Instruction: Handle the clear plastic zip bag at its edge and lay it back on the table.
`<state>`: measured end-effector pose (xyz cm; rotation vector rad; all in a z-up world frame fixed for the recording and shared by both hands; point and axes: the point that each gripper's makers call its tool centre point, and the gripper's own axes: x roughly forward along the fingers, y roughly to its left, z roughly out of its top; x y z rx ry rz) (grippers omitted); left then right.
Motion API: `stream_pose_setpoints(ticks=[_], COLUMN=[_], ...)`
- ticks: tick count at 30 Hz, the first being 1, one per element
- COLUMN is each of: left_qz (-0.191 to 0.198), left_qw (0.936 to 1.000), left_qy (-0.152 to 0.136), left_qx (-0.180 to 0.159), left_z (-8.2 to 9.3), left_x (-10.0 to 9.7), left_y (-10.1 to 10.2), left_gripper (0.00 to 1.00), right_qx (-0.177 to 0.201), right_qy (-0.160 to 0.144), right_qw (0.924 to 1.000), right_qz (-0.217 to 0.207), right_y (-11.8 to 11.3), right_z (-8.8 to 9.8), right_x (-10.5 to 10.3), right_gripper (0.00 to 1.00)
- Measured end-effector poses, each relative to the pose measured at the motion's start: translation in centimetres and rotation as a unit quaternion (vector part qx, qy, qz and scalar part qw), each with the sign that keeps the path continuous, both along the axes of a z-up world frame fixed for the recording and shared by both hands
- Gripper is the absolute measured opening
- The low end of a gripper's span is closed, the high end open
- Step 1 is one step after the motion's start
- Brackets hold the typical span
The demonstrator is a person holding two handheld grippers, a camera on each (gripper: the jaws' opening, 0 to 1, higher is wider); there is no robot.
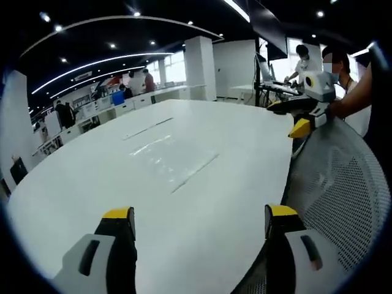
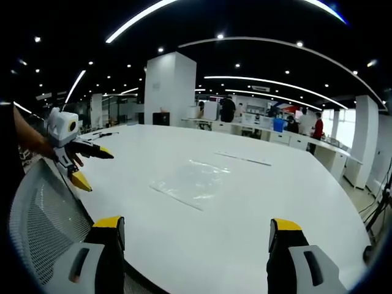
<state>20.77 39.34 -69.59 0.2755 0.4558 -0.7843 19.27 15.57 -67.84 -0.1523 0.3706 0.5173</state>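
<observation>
Room: open-plan office hall with dark ceiling, strip lights, white columns (image 2: 169, 89); people stood at desks far behind the surface.
Surface: large white surface (image 1: 92, 184), rounded edge, glossy, reflecting the ceiling lights.
Zip bag: clear plastic zip bag (image 2: 191, 182) lay flat on the surface, ahead of the right tool and between its jaw lines, well apart from both tips. In the left gripper view the same bag (image 1: 171, 160) lay ahead of the left tool, slightly left of centre, likewise untouched; its outline was faint against the white.
Strip on surface: thin pale strip (image 2: 242, 158) lay beyond the bag, farther from the right tool; what it was could not be told.
Left tool: left tool (image 1: 200, 222) had its jaws wide apart, yellow tips over the near edge of the surface, nothing between them. It also appeared at the left of the right gripper view (image 2: 86, 165), held in a hand (image 2: 46, 147), jaws spread.
Right tool: right tool (image 2: 197, 233) had its jaws wide apart, nothing between them, tips above the near rim of the surface. Seen from the left gripper view (image 1: 294, 116) it hovered off to the right, jaws parted.
Chair: grey mesh chair back (image 1: 343, 190) stood just right of the left tool, against the surface edge; same mesh (image 2: 43, 214) lay left of the right tool.
</observation>
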Motion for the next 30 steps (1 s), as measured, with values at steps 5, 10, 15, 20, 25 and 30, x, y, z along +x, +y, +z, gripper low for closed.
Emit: stream_pose_setpoints(ticks=[5, 10, 15, 20, 25, 30], left_qz=[-0.012, -0.029, -0.054, -0.082, -0.111, -0.137], left_qw=[0.9998, 0.9985, 0.9955, 0.9900, 0.9844, 0.9780], left_qy=[0.001, 0.002, 0.003, -0.001, 0.000, 0.000], left_qx=[0.017, 0.046, 0.078, 0.114, 0.137, 0.157], left_z=[-0.2, -0.9, -2.0, -2.8, -3.4, -3.9], left_x=[1.2, 2.2, 3.5, 4.7, 5.5, 6.5], left_y=[-0.2, -0.5, -0.9, -0.9, -1.1, -1.5], left_gripper=[0.83, 0.78, 0.68, 0.62, 0.53, 0.44], right_qx=[-0.001, 0.000, -0.003, -0.005, -0.007, -0.008], right_qy=[0.000, -0.002, -0.001, 0.002, 0.005, 0.006], right_qw=[1.0000, 1.0000, 1.0000, 1.0000, 0.9999, 0.9999], right_qz=[-0.002, -0.007, -0.007, -0.006, -0.005, -0.005], right_y=[0.0, -0.1, -0.1, -0.1, 0.0, 0.0], right_z=[0.0, 0.2, 0.2, 0.1, 0.0, -0.1], right_x=[0.0, 0.1, 0.0, 0.0, -0.1, -0.1], right_gripper=[0.97, 0.96, 0.95, 0.94, 0.93, 0.92])
